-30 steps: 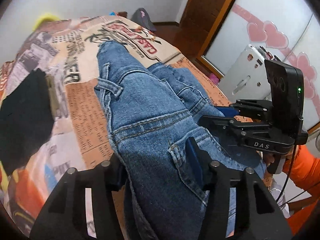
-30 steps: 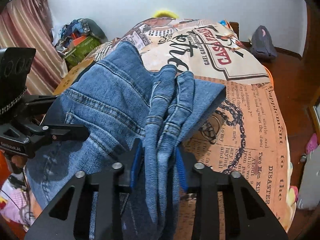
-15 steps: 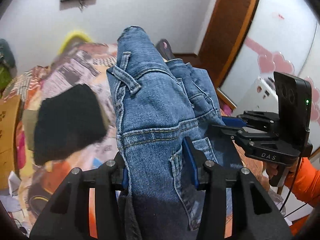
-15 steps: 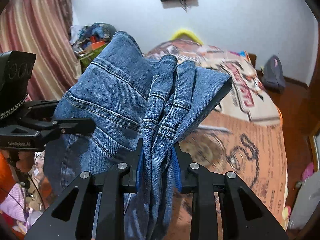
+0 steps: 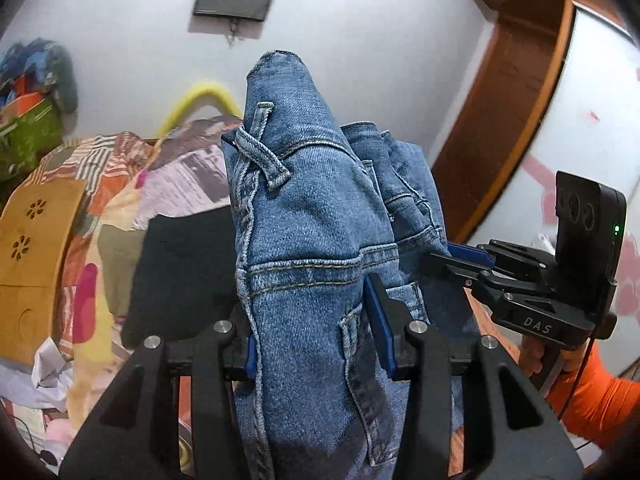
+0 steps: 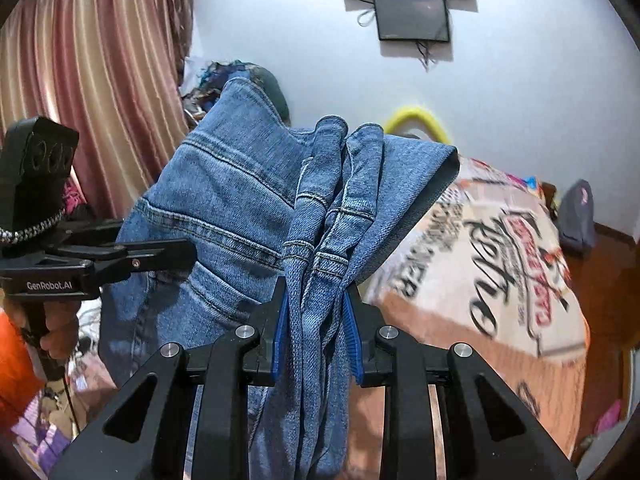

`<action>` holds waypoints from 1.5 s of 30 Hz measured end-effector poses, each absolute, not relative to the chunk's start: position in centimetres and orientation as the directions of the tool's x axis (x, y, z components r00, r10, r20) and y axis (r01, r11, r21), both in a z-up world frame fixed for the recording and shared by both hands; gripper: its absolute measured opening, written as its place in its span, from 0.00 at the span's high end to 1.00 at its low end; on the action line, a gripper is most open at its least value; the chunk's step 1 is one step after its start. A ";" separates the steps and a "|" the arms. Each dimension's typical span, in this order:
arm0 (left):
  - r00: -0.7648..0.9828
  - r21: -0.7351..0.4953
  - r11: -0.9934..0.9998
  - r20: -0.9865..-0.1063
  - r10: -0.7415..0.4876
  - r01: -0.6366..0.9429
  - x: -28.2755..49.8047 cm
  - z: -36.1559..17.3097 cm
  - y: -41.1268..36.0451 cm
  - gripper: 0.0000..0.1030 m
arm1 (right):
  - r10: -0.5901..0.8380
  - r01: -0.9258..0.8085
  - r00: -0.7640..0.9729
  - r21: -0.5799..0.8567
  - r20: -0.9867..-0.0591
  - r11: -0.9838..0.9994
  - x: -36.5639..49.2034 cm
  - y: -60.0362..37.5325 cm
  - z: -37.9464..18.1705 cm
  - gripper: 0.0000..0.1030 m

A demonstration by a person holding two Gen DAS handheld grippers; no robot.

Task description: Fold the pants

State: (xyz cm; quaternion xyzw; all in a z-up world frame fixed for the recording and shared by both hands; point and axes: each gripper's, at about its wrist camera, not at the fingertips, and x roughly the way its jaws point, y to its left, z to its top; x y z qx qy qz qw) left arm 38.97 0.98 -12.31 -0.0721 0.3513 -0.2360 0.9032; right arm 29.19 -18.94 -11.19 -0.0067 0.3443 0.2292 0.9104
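Note:
The blue jeans (image 5: 304, 240) hang in the air, lifted off the bed. In the left wrist view my left gripper (image 5: 316, 332) is shut on a thick fold of the waistband part, a belt loop (image 5: 262, 156) sticking up above it. In the right wrist view my right gripper (image 6: 316, 332) is shut on the bunched leg hems of the jeans (image 6: 248, 200). Each gripper shows in the other's view: the right gripper (image 5: 464, 256) pinching denim at the right, the left gripper (image 6: 160, 256) at the left. The jeans' lower part hangs hidden below the fingers.
A bed with a printed newspaper-style cover (image 6: 500, 264) lies below. A black garment (image 5: 180, 264) rests on it. A wooden headboard (image 5: 36, 264), a curtain (image 6: 92, 92), a wall screen (image 6: 412, 16), a wooden door frame (image 5: 500, 128) and an orange sleeve (image 5: 596, 396) surround it.
Both grippers have lifted the jeans up off the bed and tilted upward, so the wall now fills the background. Both grips on the denim hold; the left jaws closed slightly.

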 end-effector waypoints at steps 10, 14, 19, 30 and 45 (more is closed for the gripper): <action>0.672 -0.323 0.896 -0.594 -0.442 0.304 45.4 -13.4 6.2 0.57 | 0.440 -0.477 0.663 0.110 -0.606 0.872 35.6 -14.7 -11.6 0.78; 0.682 -0.309 0.907 -0.600 -0.418 0.285 47.2 -14.0 7.0 0.57 | 0.451 -0.484 0.657 0.121 -0.604 0.867 37.9 -13.7 -12.6 0.78; 0.681 -0.314 0.917 -0.616 -0.395 0.248 50.2 -16.1 8.1 0.57 | 0.452 -0.483 0.642 0.132 -0.619 0.866 41.1 -12.4 -14.1 0.78; 0.590 -0.319 0.935 -0.730 -0.346 0.154 57.4 -23.7 8.9 0.57 | 0.369 -0.456 0.595 0.079 -0.714 0.887 47.2 -10.7 -19.5 0.79; 0.591 -0.187 0.980 -0.784 -0.191 0.069 55.2 -25.4 9.6 0.52 | 0.342 -0.446 0.562 0.072 -0.753 0.892 47.6 -11.5 -21.6 0.75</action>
